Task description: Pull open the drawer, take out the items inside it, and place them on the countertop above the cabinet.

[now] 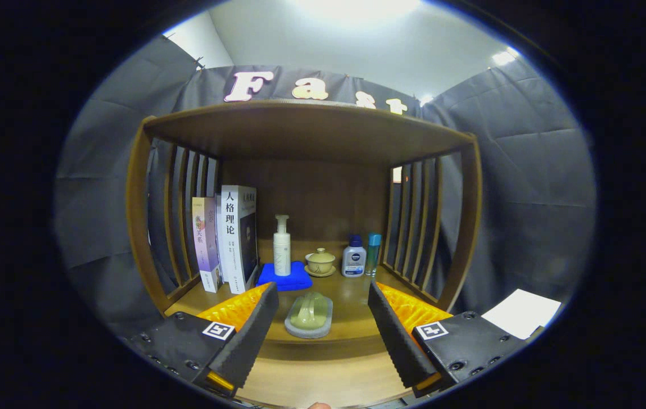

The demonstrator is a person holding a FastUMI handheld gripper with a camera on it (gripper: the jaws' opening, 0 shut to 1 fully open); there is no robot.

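Squarely ahead of the camera stands the wooden cabinet, its slatted sides and overhanging top framing an open shelf space above a broad countertop where the drawer's contents are meant to end up. No drawer front can be made out from this angle; it presumably lies below the counter's front edge, under the fingers, so the opening step looks not yet begun. Against the left slats lean two books, propped upright by the side wall. Nearer the back, a white pump bottle rests on a folded blue cloth, which seems to serve as its mat. Beside it sits a small lidded tea bowl on its saucer, then a squat white bottle and a slim teal one, ranged toward the right slats. At the counter's front lies a pale green lidded dish, just beyond the gripper and in line with the gap between its fingers. The claw is held spread wide, pinching nothing, its ridged black pads apart, apparently poised to approach the cabinet. A white sheet lies off to the right, outside the cabinet.
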